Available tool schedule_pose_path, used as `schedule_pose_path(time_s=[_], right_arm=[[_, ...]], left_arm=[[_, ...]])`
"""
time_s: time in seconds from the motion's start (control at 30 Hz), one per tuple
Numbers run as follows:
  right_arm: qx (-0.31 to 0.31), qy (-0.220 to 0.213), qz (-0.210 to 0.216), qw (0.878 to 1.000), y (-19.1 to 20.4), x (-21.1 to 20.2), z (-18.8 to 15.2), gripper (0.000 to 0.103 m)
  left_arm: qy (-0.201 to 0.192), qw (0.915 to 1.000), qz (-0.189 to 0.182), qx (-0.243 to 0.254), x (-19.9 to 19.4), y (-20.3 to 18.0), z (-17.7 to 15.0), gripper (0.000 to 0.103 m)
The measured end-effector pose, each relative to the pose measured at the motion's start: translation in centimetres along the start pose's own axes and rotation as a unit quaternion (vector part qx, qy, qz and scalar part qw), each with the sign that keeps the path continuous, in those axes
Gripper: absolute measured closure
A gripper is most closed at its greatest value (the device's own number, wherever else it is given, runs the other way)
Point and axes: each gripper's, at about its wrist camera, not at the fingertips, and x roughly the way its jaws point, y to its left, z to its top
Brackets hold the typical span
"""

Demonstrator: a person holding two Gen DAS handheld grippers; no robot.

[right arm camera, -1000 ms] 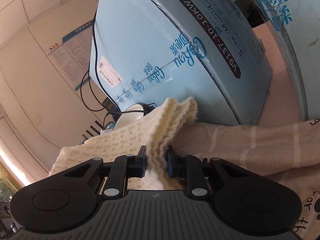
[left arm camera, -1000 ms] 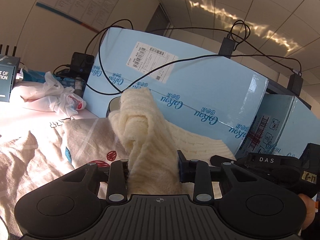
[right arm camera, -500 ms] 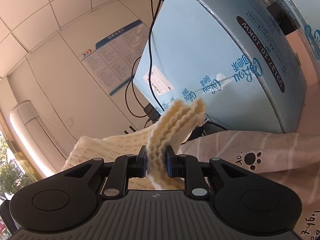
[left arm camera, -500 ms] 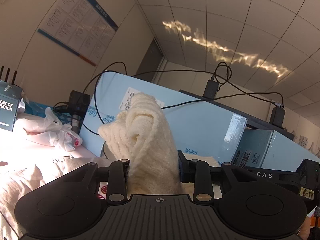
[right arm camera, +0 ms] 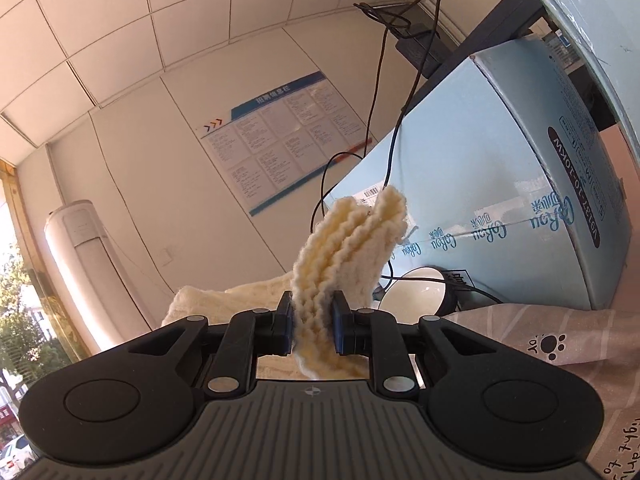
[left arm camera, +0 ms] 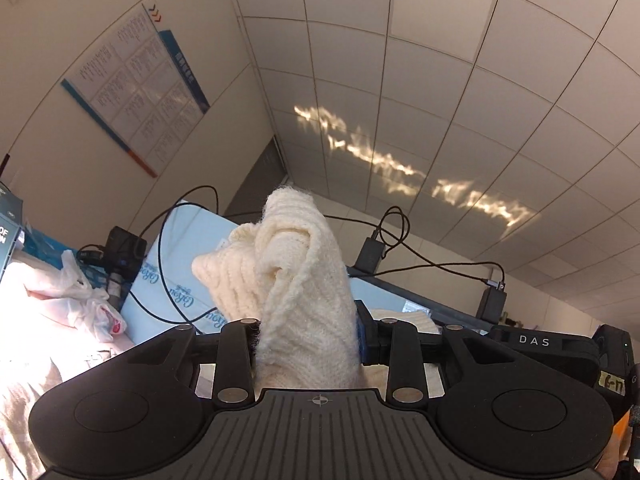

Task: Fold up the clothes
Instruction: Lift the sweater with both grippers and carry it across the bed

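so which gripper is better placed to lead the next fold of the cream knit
Probably the right gripper: it pinches a flat, layered edge of the cream knit. The left gripper clamps a thick bunched wad, harder to lay neatly.
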Motion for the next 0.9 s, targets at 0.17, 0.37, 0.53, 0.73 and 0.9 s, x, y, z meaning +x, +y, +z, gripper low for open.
schedule_pose_path(time_s=[0.17, 0.37, 0.53, 0.73, 0.9], right_arm=[[-0.041, -0.014, -0.046, 0.998, 4.0, -1.9, 0.2, 0.086], [-0.020, -0.022, -0.129, 0.991, 4.9, -8.2, -0.1, 0.086], [0.016, -0.037, -0.198, 0.979, 3.9, -16.4, -1.3, 0.086], [0.045, -0.059, -0.257, 0.963, 2.6, -24.9, -3.2, 0.086], [0.070, -0.090, -0.295, 0.949, 1.0, -31.8, -4.1, 0.086]], left_arm=[[0.005, 0.9973, -0.061, -0.041, -0.4, 0.3, 0.2, 0.071], [0.087, 0.9842, -0.147, -0.046, 0.4, -2.9, -1.7, 0.071], [0.179, 0.9612, -0.205, -0.043, 0.9, -7.2, -4.6, 0.071], [0.275, 0.9257, -0.252, -0.063, 2.1, -12.5, -8.7, 0.071], [0.336, 0.8907, -0.299, -0.066, 3.8, -17.6, -12.1, 0.071]])
